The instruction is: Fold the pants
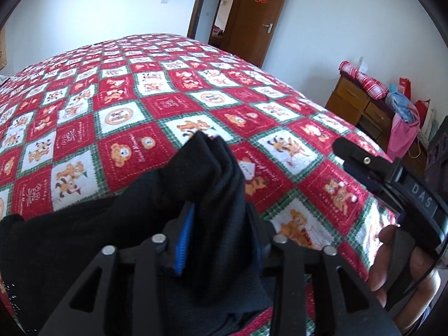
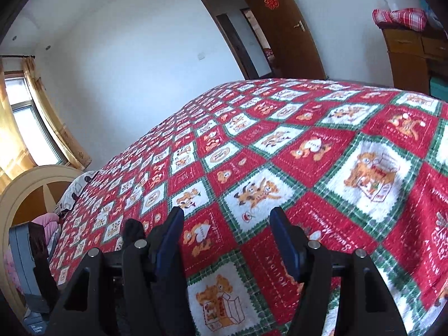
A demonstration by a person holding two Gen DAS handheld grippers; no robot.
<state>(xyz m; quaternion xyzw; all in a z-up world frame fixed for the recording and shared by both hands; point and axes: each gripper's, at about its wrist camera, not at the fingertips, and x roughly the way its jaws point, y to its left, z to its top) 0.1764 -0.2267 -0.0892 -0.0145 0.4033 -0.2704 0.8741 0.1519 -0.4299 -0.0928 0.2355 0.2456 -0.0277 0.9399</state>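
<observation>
The black pants (image 1: 84, 232) hang bunched in my left gripper (image 1: 221, 240), which is shut on a thick fold of the fabric above the bed; the cloth hides the right finger and trails down to the left. A blue pad (image 1: 183, 246) shows on the left finger. My right gripper (image 2: 226, 240) is open and empty, held low over the bedspread; it also shows at the right of the left wrist view (image 1: 361, 165) with the hand that holds it. A small black piece of the pants (image 2: 133, 231) peeks past its left finger.
The bed carries a red, white and green bear-patterned quilt (image 1: 196, 89). A wooden dresser (image 1: 361, 106) with piled cloth stands at the right, a brown door (image 1: 252, 19) behind. A curved headboard (image 2: 33, 193) and a window (image 2: 25, 120) lie at the left.
</observation>
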